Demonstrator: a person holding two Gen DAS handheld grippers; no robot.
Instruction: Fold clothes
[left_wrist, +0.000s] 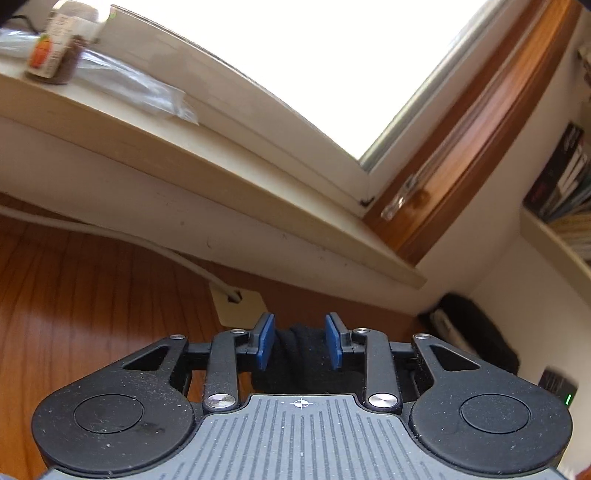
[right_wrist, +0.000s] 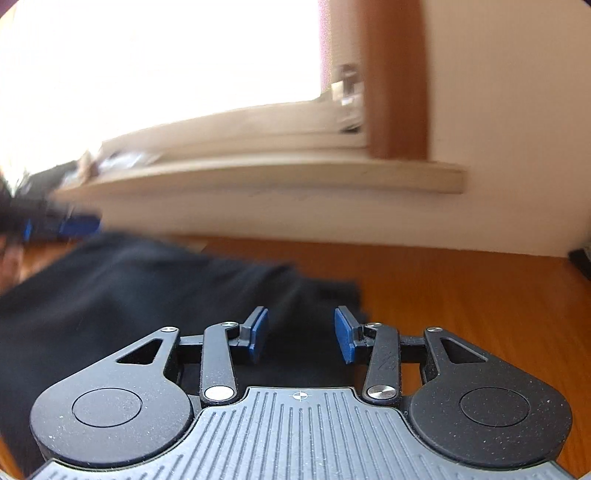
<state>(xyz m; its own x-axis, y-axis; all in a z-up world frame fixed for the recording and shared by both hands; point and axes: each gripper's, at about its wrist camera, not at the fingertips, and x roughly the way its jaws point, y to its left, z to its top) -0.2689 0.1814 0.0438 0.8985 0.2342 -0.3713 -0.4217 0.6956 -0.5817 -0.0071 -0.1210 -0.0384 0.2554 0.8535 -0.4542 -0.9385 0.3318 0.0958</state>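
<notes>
We see the left gripper (left_wrist: 300, 341) jaws spread around bunched black garment (left_wrist: 301, 354), pads apart from it. Right gripper (right_wrist: 301, 339) jaws spread, empty, above garment lying on the desk (right_wrist: 461, 288).

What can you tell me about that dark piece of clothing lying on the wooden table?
The dark garment looks black or very dark navy, soft cloth with no visible print. It lies spread mostly flat on the wooden table, blurred in the right wrist view, its far edge bunched slightly. Its near edge runs under the right claw, whose pads stand apart. In the left wrist view, a rumpled fold of it sits between the left claw pads, which do not seem to press it.
</notes>
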